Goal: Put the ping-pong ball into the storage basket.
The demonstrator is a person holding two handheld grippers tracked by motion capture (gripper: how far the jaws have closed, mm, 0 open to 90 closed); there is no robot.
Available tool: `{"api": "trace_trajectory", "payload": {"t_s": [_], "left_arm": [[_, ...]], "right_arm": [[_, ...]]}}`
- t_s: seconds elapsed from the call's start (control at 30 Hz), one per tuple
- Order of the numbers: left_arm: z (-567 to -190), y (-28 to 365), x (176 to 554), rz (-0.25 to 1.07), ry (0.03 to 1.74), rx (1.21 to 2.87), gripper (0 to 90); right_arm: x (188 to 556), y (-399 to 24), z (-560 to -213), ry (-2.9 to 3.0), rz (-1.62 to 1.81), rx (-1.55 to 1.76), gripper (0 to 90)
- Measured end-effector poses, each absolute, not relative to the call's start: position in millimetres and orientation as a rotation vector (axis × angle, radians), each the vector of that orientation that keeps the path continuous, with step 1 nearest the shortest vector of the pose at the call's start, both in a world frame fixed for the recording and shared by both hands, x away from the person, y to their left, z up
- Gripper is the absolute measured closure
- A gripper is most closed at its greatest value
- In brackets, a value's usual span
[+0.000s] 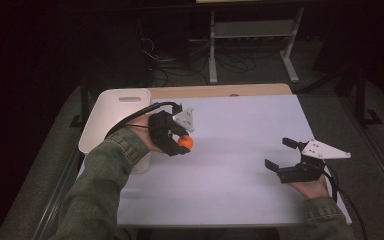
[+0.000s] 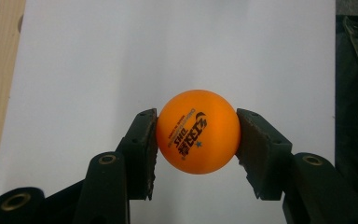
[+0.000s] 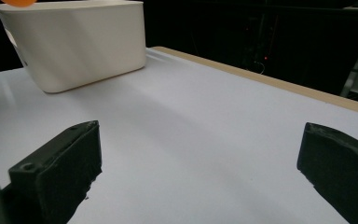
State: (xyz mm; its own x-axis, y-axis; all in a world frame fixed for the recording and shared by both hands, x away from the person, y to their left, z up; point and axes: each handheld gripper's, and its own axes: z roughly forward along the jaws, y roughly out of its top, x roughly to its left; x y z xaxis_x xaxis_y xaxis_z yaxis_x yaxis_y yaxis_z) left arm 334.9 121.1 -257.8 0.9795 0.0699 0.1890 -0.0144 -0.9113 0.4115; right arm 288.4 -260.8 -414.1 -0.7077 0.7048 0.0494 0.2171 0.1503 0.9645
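Ball [image 2: 198, 131], orange with dark printed lettering running slantwise, sits pinched between the jaws of the left hand-held gripper [image 1: 180, 140], raised just beside a white bin [image 1: 111, 117]. Right hand-held gripper [image 1: 281, 154] hovers wide apart, holding nothing, over the bench [image 1: 240, 150] with its white sheet; the room behind is dark.

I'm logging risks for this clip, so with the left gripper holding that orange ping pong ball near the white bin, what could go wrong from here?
1. The left gripper pinches the orange ping pong ball only at its two sides; smooth and round, it could squirt out and roll across the white tabletop.
2. The ball is beside the white bin, not over it, so releasing now would likely miss.
3. Squeezing harder might dent the ball.
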Motion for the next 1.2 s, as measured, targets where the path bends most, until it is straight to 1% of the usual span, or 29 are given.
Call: {"api": "trace_trajectory", "payload": {"t_s": [0.77, 1.2], "left_arm": [[-227, 157, 340, 0.311, 0.128, 2.7, 50.1], [-222, 174, 343, 0.326, 0.195, 2.699, 50.1]], "right_arm": [[289, -261, -414, 2.02, 1.569, 0.876, 0.0], [289, -261, -414, 2.017, 1.569, 0.876, 0.0]]}}
